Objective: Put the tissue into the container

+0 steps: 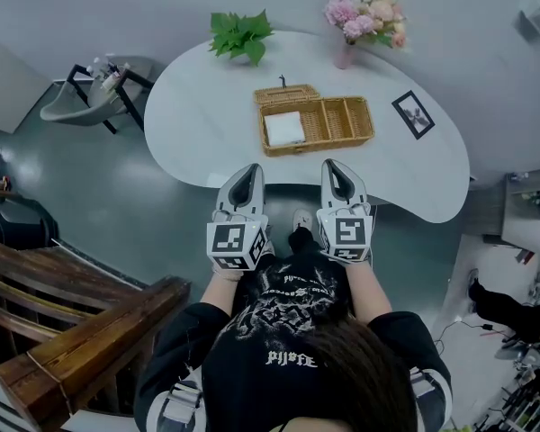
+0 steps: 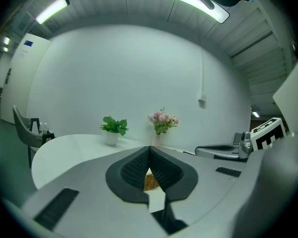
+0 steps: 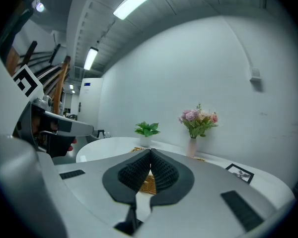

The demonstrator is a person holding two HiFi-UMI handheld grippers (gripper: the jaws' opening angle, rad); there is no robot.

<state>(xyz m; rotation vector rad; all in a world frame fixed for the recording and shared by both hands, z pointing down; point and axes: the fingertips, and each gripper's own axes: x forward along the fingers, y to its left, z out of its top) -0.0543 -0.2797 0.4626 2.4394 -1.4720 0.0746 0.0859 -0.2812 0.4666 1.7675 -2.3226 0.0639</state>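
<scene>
A wicker basket [image 1: 364, 120] with two compartments stands mid-table in the head view, its lid tipped open at the back. A white folded tissue [image 1: 284, 128] lies in its left compartment; the right compartment holds nothing. My left gripper [image 1: 249, 171] and right gripper [image 1: 333, 166] hover side by side at the table's near edge, short of the basket. Both are shut with nothing between the pads. In the left gripper view the jaws [image 2: 149, 148] meet, with a bit of basket [image 2: 149, 182] behind them. The right gripper [image 3: 150, 151] looks the same, basket [image 3: 148, 183] behind.
On the white rounded table [image 1: 198, 115] stand a green potted plant [image 1: 240, 34], a pink flower vase [image 1: 364, 16] and a small framed picture [image 1: 413, 113]. A grey chair [image 1: 94, 93] sits at the far left. Wooden steps [image 1: 72, 331] lie at my left.
</scene>
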